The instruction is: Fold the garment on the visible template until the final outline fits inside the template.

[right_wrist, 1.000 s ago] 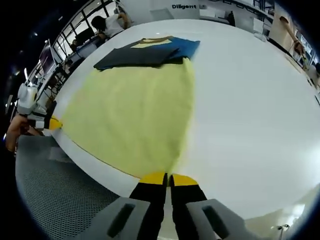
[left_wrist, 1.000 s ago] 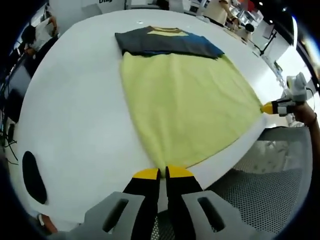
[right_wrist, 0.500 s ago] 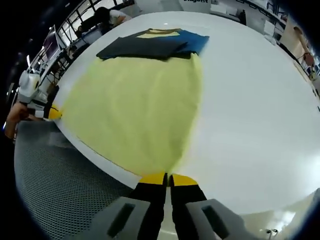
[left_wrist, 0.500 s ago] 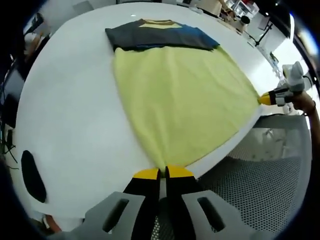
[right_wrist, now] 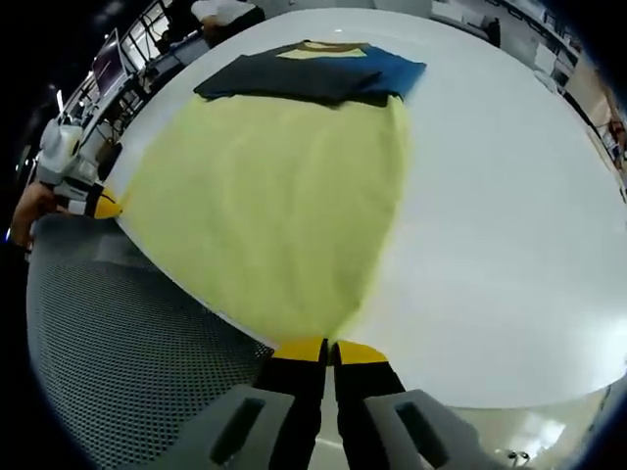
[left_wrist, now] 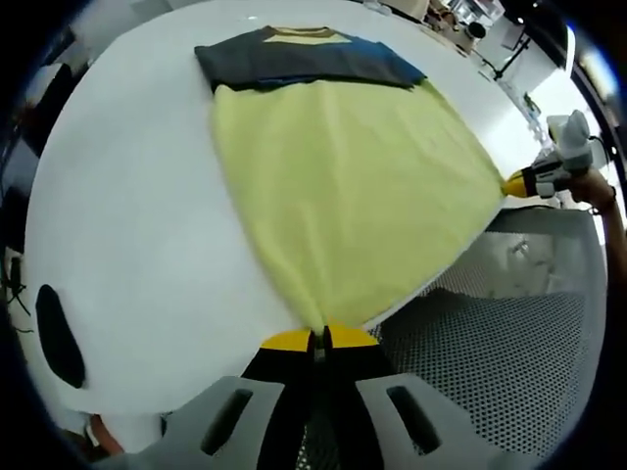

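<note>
Garment: the T-shirt [left_wrist: 343, 186] lies flat on the white table [left_wrist: 127, 215], its pale yellow body filling the centre of the left gripper view and its dark grey and blue folded shoulder part [left_wrist: 304, 64] at upper centre; in the right gripper view the same shirt [right_wrist: 274, 196] runs from bottom centre to the upper middle.
Left gripper: the left gripper [left_wrist: 319, 338], at bottom centre of its own view, has its yellow-tipped jaws together, pinching one hem corner of the shirt at the table edge; it also shows at the far left of the right gripper view [right_wrist: 98, 203], at the shirt's other corner.
Right gripper: the right gripper [right_wrist: 328, 349], at bottom centre of its view, has its jaws pressed together on the opposite hem corner; it appears at the right edge of the left gripper view [left_wrist: 519, 183], a hand [left_wrist: 593, 186] behind it.
Why held so: both hem corners are gripped at once, so the lower edge stays taut and straight; this looks like readiness to carry the hem up toward the folded shoulders.
Template: I cannot tell its outline on the table.
Floor: perforated grey flooring [left_wrist: 509, 343] lies below the table edge at lower right.
</note>
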